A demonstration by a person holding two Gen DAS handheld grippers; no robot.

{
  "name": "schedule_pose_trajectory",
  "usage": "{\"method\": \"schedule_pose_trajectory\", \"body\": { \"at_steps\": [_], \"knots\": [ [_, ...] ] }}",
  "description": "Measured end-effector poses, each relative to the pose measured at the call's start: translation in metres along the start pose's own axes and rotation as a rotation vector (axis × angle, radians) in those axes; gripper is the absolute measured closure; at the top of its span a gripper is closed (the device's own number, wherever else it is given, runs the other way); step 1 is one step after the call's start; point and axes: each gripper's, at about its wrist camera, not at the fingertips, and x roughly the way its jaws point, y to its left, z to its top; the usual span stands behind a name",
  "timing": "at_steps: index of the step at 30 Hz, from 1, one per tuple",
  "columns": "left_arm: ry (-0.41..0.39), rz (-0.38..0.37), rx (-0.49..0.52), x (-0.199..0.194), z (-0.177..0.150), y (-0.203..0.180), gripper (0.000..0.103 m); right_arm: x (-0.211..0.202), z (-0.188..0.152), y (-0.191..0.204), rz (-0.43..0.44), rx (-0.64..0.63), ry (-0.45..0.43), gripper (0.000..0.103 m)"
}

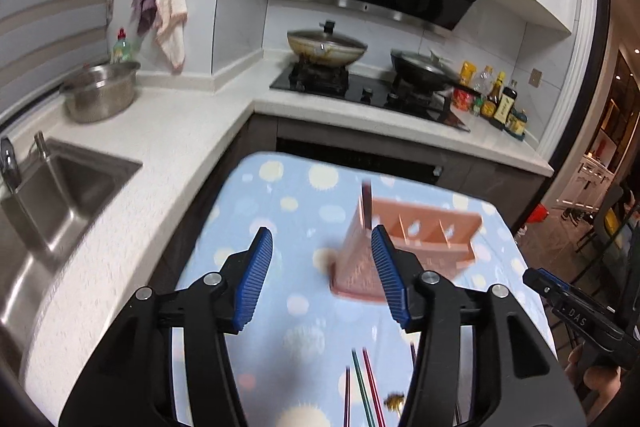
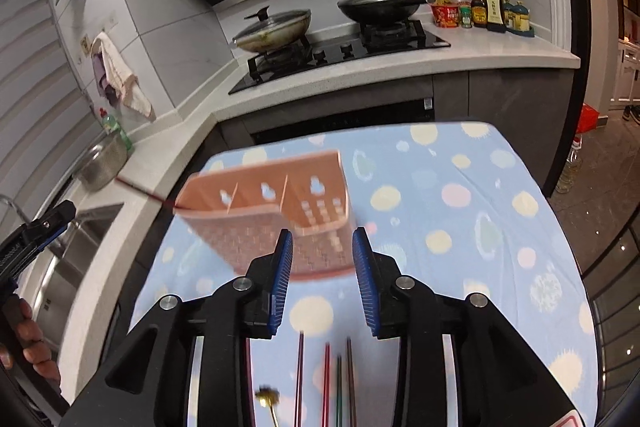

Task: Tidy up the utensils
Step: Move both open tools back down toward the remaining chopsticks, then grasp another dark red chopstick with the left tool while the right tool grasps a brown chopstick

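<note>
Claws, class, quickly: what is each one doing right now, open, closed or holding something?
Left claw: open, holding nothing.
Right claw: open, holding nothing.

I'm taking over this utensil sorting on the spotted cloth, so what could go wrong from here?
1. The pink perforated plastic utensil holder looks light; a bump from the open right gripper could tip it.
2. The thin coloured chopsticks lie close together, so the open left gripper might pinch several.
3. They lie near the cloth's front edge and might roll off.
</note>
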Motion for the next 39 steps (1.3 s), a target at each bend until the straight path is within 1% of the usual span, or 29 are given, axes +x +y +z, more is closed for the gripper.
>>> {"method": "schedule_pose_trajectory", "body": {
  "at_steps": [4,6,10,12,15,17,19,21,24,28,39],
  "knots": [
    [0.046,0.024,0.013,-0.013,-0.040,0.003,0.054,-0.016,-0.042,-0.005,-0.025,-0.013,0.046,0.072],
    [0.077,0.013,0.007,-0.018,-0.062,0.004,0.054,-0.024,-0.065,-0.007,-0.043,-0.021,0.069,0.072],
    [0.144,0.033,0.017,-0.029,-0.114,0.006,0.054,-0.040,-0.114,-0.014,-0.097,-0.046,0.114,0.072],
    [0.192,0.016,-0.003,-0.031,-0.139,0.008,0.054,-0.044,-0.137,-0.019,-0.110,-0.049,0.149,0.072],
    [0.240,0.017,-0.005,-0.034,-0.171,0.008,0.054,-0.046,-0.168,-0.027,-0.109,-0.029,0.211,0.072],
    [0.271,0.026,0.015,-0.036,-0.192,0.005,0.054,-0.047,-0.185,-0.029,-0.114,-0.025,0.232,0.072],
    [0.295,0.024,0.021,-0.038,-0.205,0.003,0.054,-0.046,-0.200,-0.030,-0.112,-0.022,0.256,0.072],
    [0.313,0.009,0.010,-0.040,-0.218,0.002,0.054,-0.045,-0.209,-0.029,-0.107,-0.024,0.273,0.072],
    [0.321,-0.001,0.004,-0.045,-0.229,-0.001,0.054,-0.045,-0.218,-0.026,-0.113,-0.045,0.272,0.072],
    [0.343,-0.009,0.027,-0.047,-0.244,-0.007,0.054,-0.043,-0.221,-0.024,-0.107,-0.043,0.269,0.072],
    [0.378,-0.022,0.040,-0.043,-0.259,-0.010,0.055,-0.036,-0.223,-0.021,-0.107,-0.042,0.280,0.075]
  ]
}}
